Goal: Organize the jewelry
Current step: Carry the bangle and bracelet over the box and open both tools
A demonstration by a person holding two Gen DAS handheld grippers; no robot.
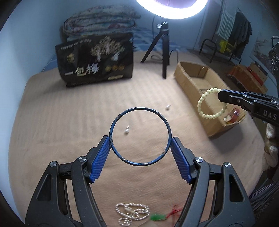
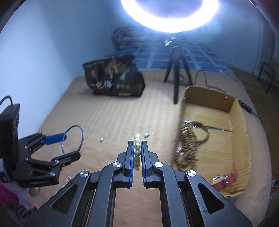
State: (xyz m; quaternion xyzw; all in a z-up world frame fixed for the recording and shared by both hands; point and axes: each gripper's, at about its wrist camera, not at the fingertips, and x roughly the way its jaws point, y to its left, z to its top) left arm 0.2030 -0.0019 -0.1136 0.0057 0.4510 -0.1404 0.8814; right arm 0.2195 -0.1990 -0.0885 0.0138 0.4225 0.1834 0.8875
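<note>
My left gripper (image 1: 140, 140) is shut on a thin blue bangle (image 1: 113, 125), held above the tan bedspread; it also shows in the right wrist view (image 2: 69, 141). My right gripper (image 2: 137, 142) is shut on a pale bead bracelet (image 2: 137, 140), which hangs over the near wall of the cardboard box (image 1: 191, 82) in the left wrist view (image 1: 202, 99). Two small pearl earrings (image 1: 126, 131) (image 1: 167, 107) lie on the bedspread. A pearl necklace (image 1: 130, 214) and a green and red piece (image 1: 157, 217) lie below my left gripper.
The cardboard box (image 2: 238, 125) at the right holds brown bead strands (image 2: 190, 139) and a red item (image 2: 226, 179). A black printed bag (image 1: 95, 59) and a tripod (image 1: 163, 52) stand at the back. A ring light (image 1: 171, 8) glares overhead.
</note>
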